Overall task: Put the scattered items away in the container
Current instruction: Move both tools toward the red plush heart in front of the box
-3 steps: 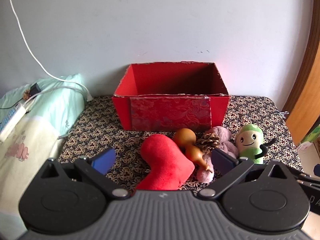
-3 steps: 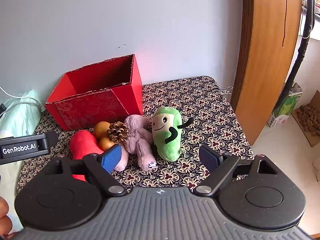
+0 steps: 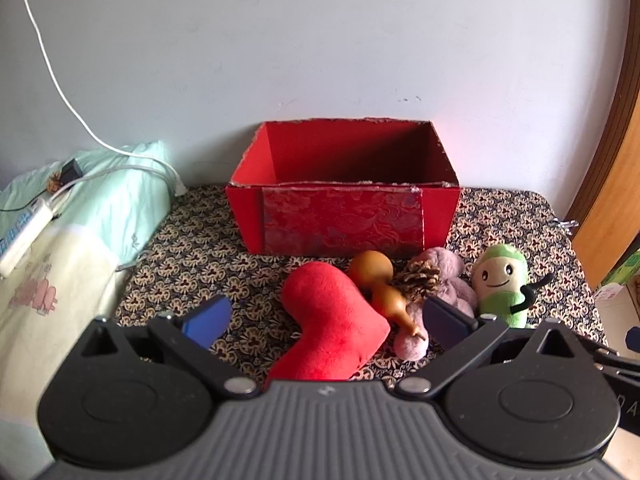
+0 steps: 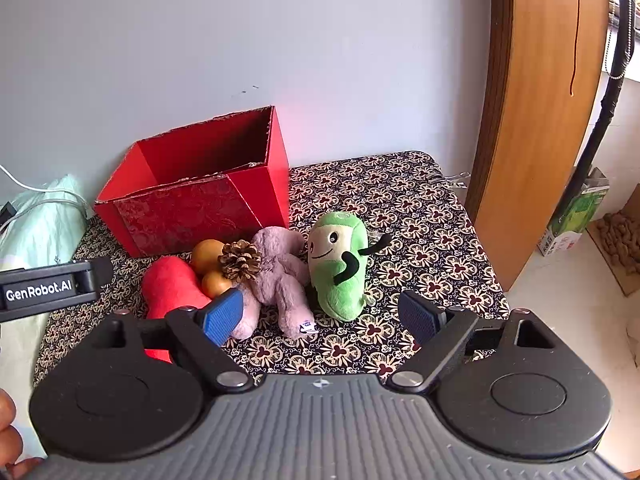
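Beyond the table's left edge, pale green bedding (image 3: 120, 204) with a white cable (image 3: 52, 80) trailing over it. On the patterned table (image 3: 192, 248), against the back edge at the wall: an open red box (image 3: 344, 216), nothing visible inside. Just before the box's front wall, a cluster of scattered items, left to right: red plush heart (image 3: 332, 320); brown gourd (image 3: 380, 284) touching the heart's right side; pine cone (image 3: 418, 280) resting against gourd and pink plush toy (image 3: 452, 280); green plush figure (image 3: 502, 284) nearest the table's right edge, leaning slightly. Right of the table, a wooden door frame (image 4: 532, 120).

Left tongs (image 3: 326, 318) spread wide above the near edge, holding nothing, framing the heart and gourd. Right tongs (image 4: 320, 316) likewise wide apart and empty, framing the pink toy and green figure.
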`<state>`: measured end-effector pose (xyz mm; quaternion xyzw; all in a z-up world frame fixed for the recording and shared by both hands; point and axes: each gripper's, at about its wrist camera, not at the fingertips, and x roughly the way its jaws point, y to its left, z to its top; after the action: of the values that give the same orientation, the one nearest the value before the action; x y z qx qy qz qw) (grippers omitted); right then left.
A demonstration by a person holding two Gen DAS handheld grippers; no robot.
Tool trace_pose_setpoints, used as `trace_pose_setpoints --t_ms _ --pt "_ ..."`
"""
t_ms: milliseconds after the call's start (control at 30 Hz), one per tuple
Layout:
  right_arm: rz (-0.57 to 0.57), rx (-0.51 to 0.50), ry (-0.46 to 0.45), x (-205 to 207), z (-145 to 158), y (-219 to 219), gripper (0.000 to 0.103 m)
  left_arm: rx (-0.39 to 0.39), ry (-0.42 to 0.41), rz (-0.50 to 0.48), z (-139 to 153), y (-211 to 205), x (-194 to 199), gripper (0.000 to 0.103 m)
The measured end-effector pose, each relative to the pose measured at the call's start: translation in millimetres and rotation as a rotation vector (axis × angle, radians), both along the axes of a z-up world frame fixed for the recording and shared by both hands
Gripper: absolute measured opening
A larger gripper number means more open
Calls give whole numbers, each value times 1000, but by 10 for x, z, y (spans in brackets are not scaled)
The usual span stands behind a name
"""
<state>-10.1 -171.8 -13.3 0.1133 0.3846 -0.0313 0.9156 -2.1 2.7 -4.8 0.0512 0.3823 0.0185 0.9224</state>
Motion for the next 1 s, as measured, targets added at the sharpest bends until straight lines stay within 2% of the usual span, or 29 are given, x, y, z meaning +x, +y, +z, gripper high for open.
trace_pose_setpoints --t_ms 167,267,567,1000 --pt "-4 0 -16 -3 -30 -17 87 -24 43 -6 -75 43 -32 102" --pt "7 -49 -15 -7 -18 97 87 -37 67 -8 -122 64 -52 102" --pt "53 -53 -3 -2 -81 189 87 -49 86 3 -191 90 -53 102" --pt "43 -59 -4 -17 -117 223 87 -34 113 1 -270 98 -20 102"
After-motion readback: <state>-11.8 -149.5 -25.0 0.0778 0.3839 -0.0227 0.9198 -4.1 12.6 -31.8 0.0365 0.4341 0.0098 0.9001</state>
